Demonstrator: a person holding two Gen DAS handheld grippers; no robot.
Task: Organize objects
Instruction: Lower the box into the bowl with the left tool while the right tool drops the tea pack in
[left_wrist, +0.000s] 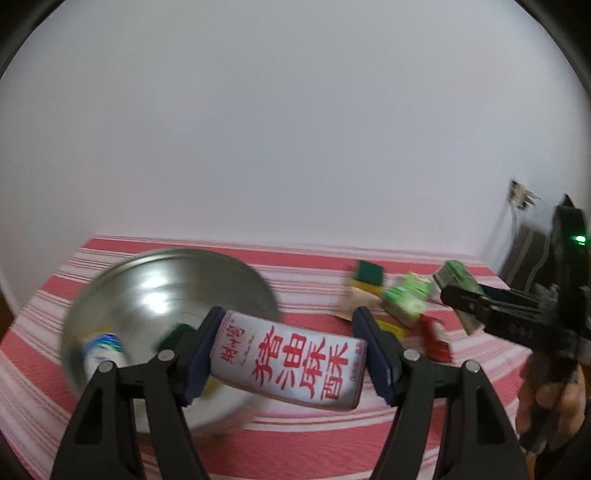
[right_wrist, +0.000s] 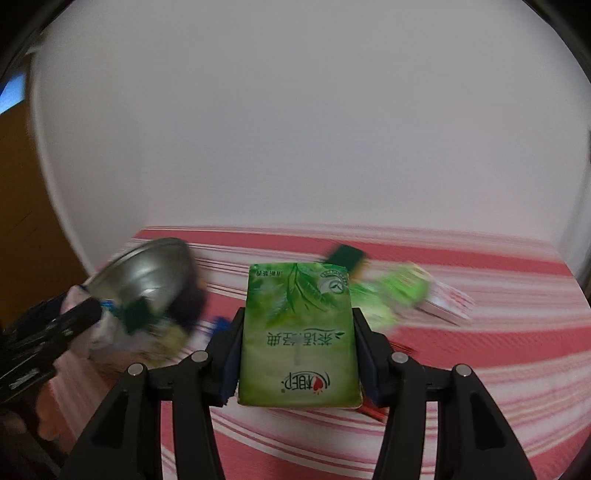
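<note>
My left gripper (left_wrist: 288, 354) is shut on a white snack packet with red Chinese characters (left_wrist: 288, 363), held above the near rim of a steel bowl (left_wrist: 147, 291). The bowl holds a blue-white item (left_wrist: 105, 349) and a green one. My right gripper (right_wrist: 297, 354) is shut on a green tissue pack (right_wrist: 297, 332), held above the striped cloth. The right gripper with its pack also shows in the left wrist view (left_wrist: 461, 295). The bowl shows at the left in the right wrist view (right_wrist: 147, 273), with the left gripper (right_wrist: 74, 317) in front of it.
A red and white striped cloth (left_wrist: 295, 439) covers the table. Loose on it lie a green-yellow sponge (left_wrist: 365, 277), green packs (left_wrist: 406, 299), red wrappers (left_wrist: 436, 339) and a striped packet (right_wrist: 447, 302). A white wall stands behind. A dark object (left_wrist: 524, 251) stands at the far right.
</note>
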